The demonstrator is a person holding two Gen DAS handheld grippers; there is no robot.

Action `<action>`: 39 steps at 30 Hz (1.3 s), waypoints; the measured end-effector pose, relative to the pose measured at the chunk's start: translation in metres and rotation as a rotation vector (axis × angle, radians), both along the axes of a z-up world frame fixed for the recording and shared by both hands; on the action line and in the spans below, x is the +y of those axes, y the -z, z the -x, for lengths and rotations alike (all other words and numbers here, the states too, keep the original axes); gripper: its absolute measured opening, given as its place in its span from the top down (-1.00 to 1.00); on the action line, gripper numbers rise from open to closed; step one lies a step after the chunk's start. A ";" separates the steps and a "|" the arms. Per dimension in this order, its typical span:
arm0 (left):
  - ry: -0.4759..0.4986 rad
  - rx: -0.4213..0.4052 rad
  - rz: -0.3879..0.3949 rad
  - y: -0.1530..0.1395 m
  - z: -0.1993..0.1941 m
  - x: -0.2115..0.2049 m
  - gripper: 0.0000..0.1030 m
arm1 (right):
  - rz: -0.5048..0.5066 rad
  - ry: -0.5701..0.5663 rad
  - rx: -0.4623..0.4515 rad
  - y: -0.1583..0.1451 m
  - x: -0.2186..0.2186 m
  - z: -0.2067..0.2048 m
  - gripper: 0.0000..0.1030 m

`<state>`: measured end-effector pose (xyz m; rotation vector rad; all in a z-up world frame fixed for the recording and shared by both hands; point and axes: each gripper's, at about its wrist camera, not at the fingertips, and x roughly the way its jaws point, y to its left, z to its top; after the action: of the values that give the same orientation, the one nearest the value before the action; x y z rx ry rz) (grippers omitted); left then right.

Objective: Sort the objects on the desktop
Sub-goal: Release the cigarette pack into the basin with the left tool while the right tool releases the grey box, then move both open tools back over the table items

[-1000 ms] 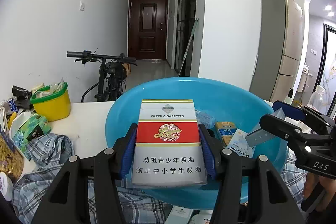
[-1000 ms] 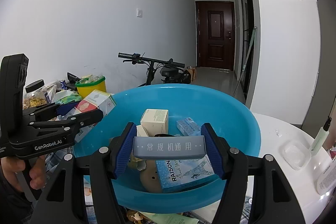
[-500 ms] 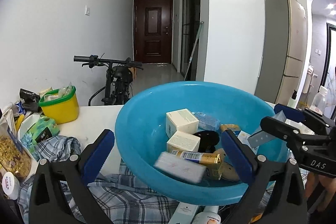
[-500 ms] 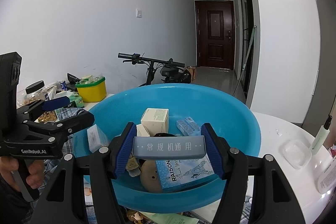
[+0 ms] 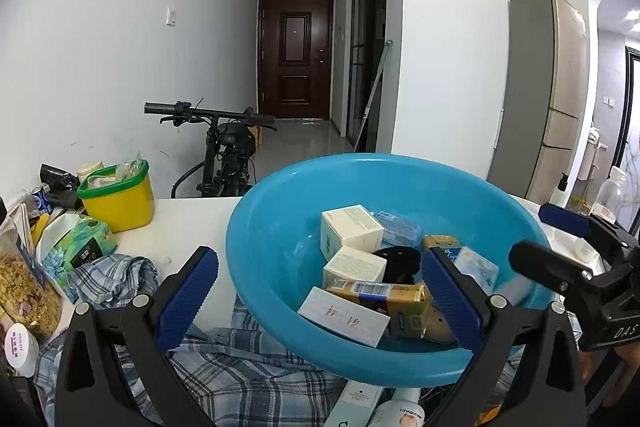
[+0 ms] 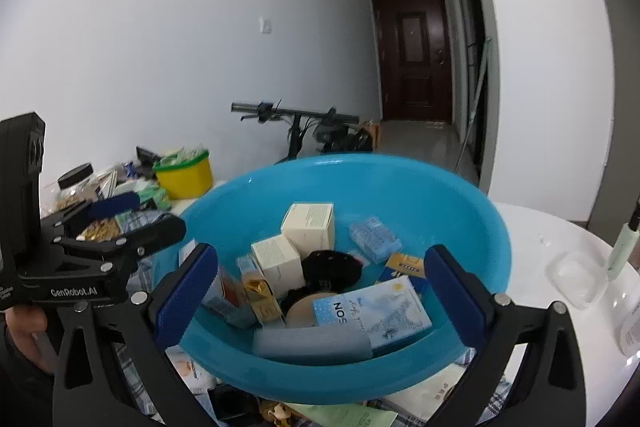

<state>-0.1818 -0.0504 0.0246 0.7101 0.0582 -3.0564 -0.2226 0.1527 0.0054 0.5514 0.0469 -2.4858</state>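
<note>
Both grippers — left gripper (image 5: 318, 291) and right gripper (image 6: 320, 291) — hover over the blue basin (image 5: 272, 227) with fingers spread wide, holding nothing. A white cigarette pack (image 5: 344, 315) and a grey box (image 6: 310, 343) lie inside among other boxes — the basin rests on a checked cloth (image 5: 240, 379) on the desk (image 5: 180, 223).
</note>
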 end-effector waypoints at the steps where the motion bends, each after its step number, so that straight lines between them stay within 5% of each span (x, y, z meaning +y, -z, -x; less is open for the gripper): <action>1: -0.001 0.000 0.001 0.000 0.000 0.000 -1.00 | 0.002 -0.003 0.002 -0.001 0.000 0.000 -1.00; 21: -0.002 -0.013 0.016 0.000 -0.005 0.004 -1.00 | 0.125 -0.007 -0.087 0.007 0.017 0.010 -1.00; 30: 0.045 -0.032 0.140 -0.005 -0.037 0.021 -1.00 | 0.137 -0.022 -0.098 0.006 0.016 0.009 -1.00; 34: 0.094 0.010 0.277 0.012 -0.068 0.034 -1.00 | 0.138 -0.023 -0.094 0.005 0.015 0.008 -1.00; 39: 0.182 -0.053 0.294 0.043 -0.074 0.044 -1.00 | 0.125 -0.020 -0.094 0.006 0.014 0.008 -1.00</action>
<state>-0.1077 -0.0066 -0.0185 0.8131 -0.4701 -3.1093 -0.2303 0.1665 -0.0005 0.6106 -0.1376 -2.4206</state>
